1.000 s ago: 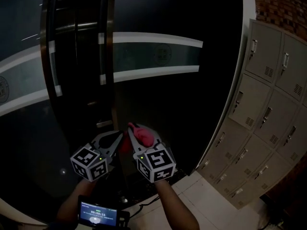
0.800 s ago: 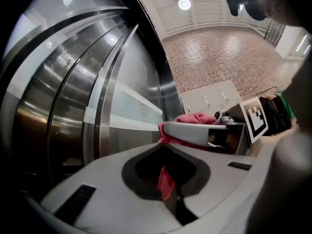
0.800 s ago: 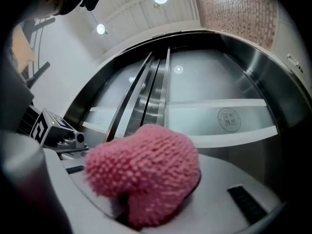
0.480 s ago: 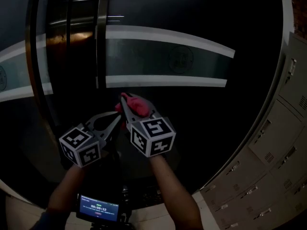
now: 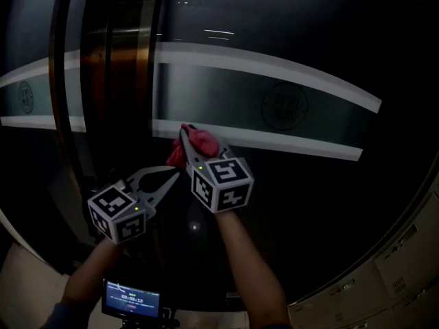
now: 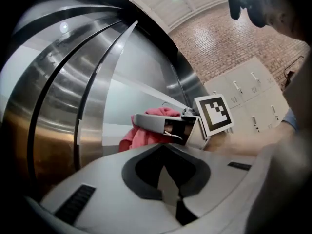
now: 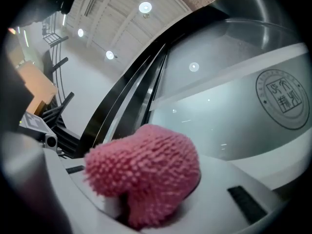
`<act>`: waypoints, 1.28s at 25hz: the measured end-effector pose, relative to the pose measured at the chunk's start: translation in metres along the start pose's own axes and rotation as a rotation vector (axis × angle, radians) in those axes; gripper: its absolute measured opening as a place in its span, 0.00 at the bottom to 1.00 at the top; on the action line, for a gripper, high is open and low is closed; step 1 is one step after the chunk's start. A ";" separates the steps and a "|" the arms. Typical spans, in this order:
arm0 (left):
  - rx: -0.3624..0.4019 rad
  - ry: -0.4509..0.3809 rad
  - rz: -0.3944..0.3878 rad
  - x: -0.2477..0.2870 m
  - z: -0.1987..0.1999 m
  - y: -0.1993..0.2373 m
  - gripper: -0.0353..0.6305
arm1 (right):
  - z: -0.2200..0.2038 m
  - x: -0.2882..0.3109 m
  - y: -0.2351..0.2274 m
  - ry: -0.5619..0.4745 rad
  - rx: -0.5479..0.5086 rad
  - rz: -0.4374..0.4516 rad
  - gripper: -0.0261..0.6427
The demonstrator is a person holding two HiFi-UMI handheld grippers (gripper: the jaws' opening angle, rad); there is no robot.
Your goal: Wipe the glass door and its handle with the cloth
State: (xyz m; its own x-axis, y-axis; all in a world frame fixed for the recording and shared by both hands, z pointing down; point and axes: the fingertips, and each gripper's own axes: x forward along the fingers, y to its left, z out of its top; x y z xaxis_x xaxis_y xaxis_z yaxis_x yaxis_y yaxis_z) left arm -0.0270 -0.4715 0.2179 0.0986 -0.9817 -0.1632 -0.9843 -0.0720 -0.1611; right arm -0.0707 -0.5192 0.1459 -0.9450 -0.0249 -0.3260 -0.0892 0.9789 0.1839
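The dark glass door carries two frosted bands and a round emblem. Its upright steel handle runs down the left. My right gripper is shut on a pink nubby cloth, which lies against the lower frosted band just right of the handle. In the right gripper view the cloth fills the space between the jaws. My left gripper hangs lower left of the cloth, shut and holding nothing. The left gripper view shows its closed tips below the cloth.
Grey lockers stand at the lower right, and a brick wall rises above them in the left gripper view. A small lit screen sits at the bottom edge by the left forearm. A second steel bar stands further left.
Both grippers have risen up the door. The cloth went from well below the frosted bands to the lower band, and the head view has tilted upward, away from the lockers.
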 end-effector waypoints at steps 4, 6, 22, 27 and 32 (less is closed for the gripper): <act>-0.011 -0.018 0.069 0.034 -0.004 -0.015 0.07 | 0.006 -0.036 -0.042 -0.001 -0.018 0.021 0.13; -0.017 -0.018 0.076 0.057 -0.008 -0.030 0.07 | 0.011 -0.062 -0.072 -0.006 -0.029 0.007 0.13; -0.061 0.047 -0.010 0.209 -0.055 -0.133 0.07 | 0.033 -0.288 -0.352 -0.004 -0.081 -0.384 0.13; -0.072 0.057 -0.007 0.216 -0.065 -0.130 0.07 | 0.031 -0.302 -0.369 0.014 -0.108 -0.422 0.13; -0.075 0.065 0.008 0.200 -0.070 -0.116 0.07 | 0.026 -0.277 -0.321 0.003 -0.145 -0.365 0.13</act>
State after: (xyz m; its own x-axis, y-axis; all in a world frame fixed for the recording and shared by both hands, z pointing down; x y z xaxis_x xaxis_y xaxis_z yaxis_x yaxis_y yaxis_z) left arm 0.0970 -0.6714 0.2719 0.0837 -0.9914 -0.1006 -0.9934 -0.0751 -0.0863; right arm 0.2276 -0.8213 0.1529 -0.8438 -0.3670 -0.3915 -0.4629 0.8669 0.1852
